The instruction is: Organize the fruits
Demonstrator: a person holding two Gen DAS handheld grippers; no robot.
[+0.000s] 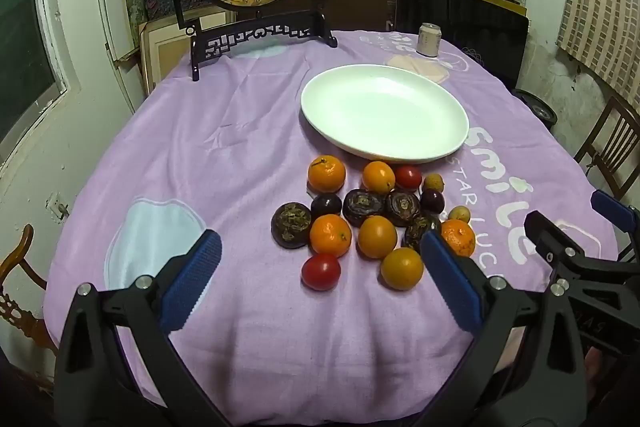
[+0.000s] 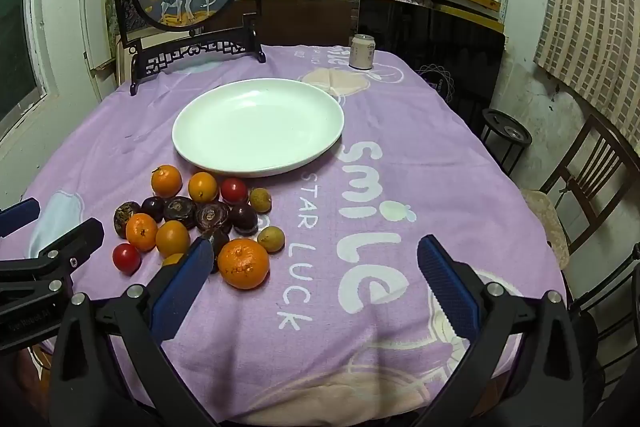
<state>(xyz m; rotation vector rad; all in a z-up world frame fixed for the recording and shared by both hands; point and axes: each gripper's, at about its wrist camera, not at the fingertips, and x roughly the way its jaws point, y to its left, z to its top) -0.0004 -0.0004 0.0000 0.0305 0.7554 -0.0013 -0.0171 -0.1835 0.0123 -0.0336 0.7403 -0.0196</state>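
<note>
The fruits [image 1: 360, 219] sit in a bunch on the purple cloth [image 1: 200, 147], just in front of the white plate [image 1: 384, 113]. The plate has nothing in it yet. The left gripper [image 1: 320, 263] and the right gripper [image 2: 316, 267] both hang above the cloth with their fingers spread wide, holding nothing. I think the first job is to pick one fruit. It is best to start with one at the edge, like the red tomato [image 1: 321, 271], so the others don't roll away. Squeeze it softly.
</note>
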